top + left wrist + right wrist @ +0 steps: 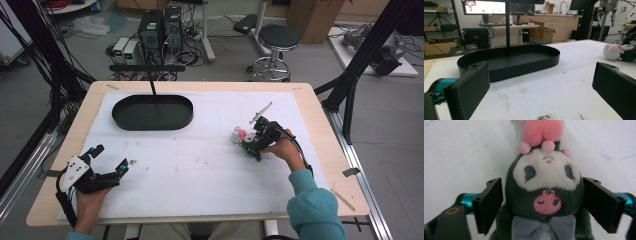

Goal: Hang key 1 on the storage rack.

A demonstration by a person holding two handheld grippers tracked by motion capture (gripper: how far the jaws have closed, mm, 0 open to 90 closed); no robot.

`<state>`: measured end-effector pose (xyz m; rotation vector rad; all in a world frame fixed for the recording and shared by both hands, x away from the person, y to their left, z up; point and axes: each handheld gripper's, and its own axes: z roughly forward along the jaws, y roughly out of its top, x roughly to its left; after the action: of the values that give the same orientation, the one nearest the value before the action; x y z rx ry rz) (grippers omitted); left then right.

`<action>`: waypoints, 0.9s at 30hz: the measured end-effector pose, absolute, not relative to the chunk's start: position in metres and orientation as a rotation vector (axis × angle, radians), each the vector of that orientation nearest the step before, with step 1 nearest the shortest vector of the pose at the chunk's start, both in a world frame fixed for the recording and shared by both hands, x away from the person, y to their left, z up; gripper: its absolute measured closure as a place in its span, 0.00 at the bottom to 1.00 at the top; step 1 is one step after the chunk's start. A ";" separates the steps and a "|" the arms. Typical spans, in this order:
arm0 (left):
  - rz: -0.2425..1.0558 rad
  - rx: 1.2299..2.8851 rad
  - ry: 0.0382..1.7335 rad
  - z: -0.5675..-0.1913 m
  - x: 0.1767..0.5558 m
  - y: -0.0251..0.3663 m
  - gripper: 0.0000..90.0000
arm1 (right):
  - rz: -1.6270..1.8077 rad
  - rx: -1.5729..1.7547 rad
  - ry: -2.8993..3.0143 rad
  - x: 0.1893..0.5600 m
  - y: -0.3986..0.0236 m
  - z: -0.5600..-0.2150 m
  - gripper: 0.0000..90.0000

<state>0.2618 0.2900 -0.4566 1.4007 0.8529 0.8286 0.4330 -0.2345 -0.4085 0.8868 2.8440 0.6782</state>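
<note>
A light wooden tabletop [320, 150] carries a white, lightly stained mat [200, 165] over most of its surface. A black oval tray [152, 112] sits on the mat's far left part. Right of the tray, a plush toy [241, 135] lies on the mat.

Small plush toy [546, 195], dark grey fuzzy body w/ white face patch, pink embroidered skull badge, pale lilac bow, pink pom-poms & pink-and-white ears. Lies on its back on the white foam mat, right half of the table, approx. mid-depth. Seen from the high view [241, 135] as a small pink/white lump, well apart from the far edge.
</note>
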 end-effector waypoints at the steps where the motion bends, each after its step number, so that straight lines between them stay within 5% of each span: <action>1: 0.828 1.400 0.853 -0.457 0.262 0.290 0.02 | 0.663 0.875 2.840 0.433 -0.234 -0.408 0.29; 12: 0.827 1.398 0.856 -0.457 0.262 0.290 0.02 | 0.670 0.882 2.842 0.433 -0.234 -0.406 0.46; 27: 0.830 1.399 0.865 -0.456 0.262 0.290 0.02 | 0.768 0.859 2.812 0.429 -0.238 -0.396 0.46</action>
<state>0.2623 0.2897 -0.4562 1.3986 0.8648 0.8299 0.4292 -0.2378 -0.3959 0.8585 2.8121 0.7675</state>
